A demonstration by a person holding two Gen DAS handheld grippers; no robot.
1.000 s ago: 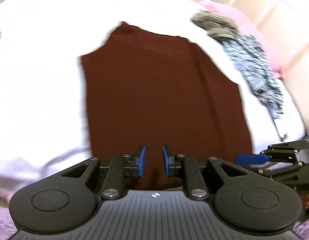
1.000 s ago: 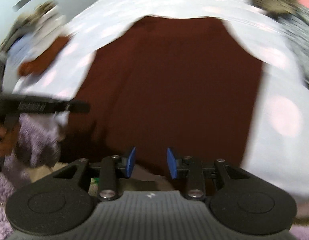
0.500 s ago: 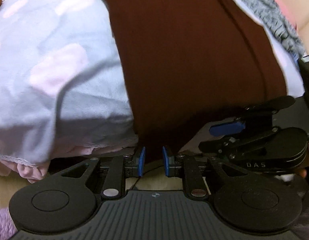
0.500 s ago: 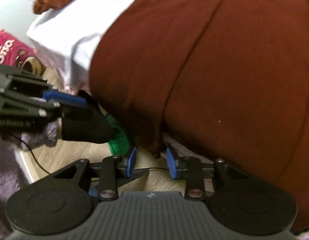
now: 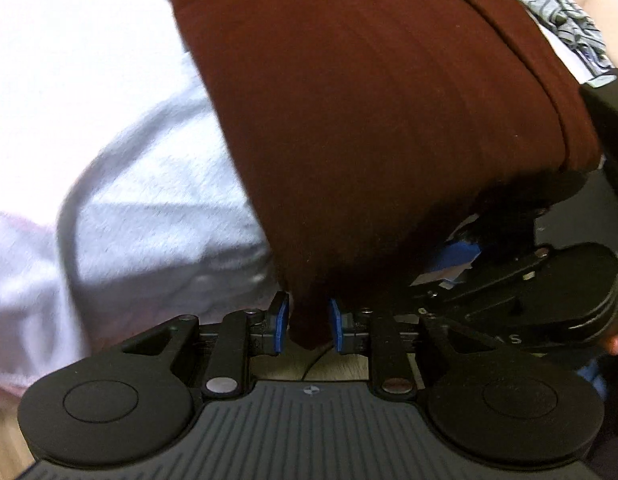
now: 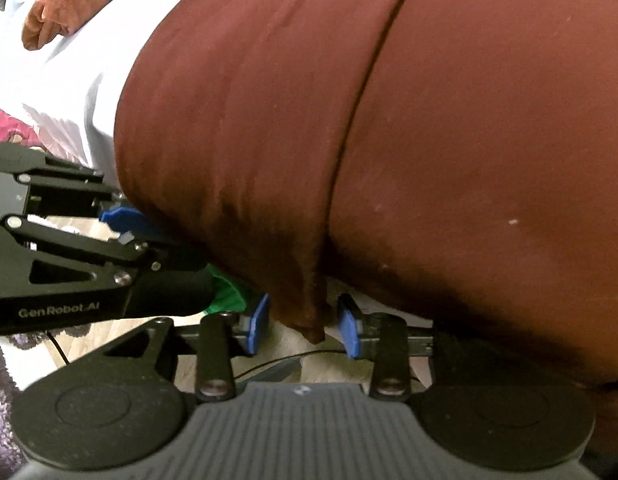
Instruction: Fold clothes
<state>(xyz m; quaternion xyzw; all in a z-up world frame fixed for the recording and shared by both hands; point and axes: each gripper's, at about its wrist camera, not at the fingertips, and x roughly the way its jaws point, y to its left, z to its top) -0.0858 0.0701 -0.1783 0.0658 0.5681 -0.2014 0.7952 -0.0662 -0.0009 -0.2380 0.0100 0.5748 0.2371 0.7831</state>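
A dark brown garment (image 5: 369, 120) lies spread on the white bed sheet (image 5: 89, 80), and its near hem hangs over the bed's edge. My left gripper (image 5: 309, 326) points steeply down at the hem's left corner. Its jaws are opening, and the corner hangs between the blue pads (image 5: 283, 322) without being squeezed. My right gripper (image 6: 303, 326) is open around the hem's other corner, with gaps on both sides of the brown garment (image 6: 429, 120). Each gripper shows in the other's view: the right gripper (image 5: 457, 256) and the left gripper (image 6: 121, 220).
A grey patterned garment (image 5: 561, 12) lies on the bed beyond the brown one. Another brown piece of clothing (image 6: 49, 28) lies far left on the sheet (image 6: 69, 60). Below the bed's edge are wooden floor (image 6: 285, 344), a thin black cable, something green (image 6: 225, 300) and a purple rug (image 6: 1, 380).
Both grippers have sunk from above the bed to its near edge. The hem's two hanging corners now sit between their jaws, where nothing was before.
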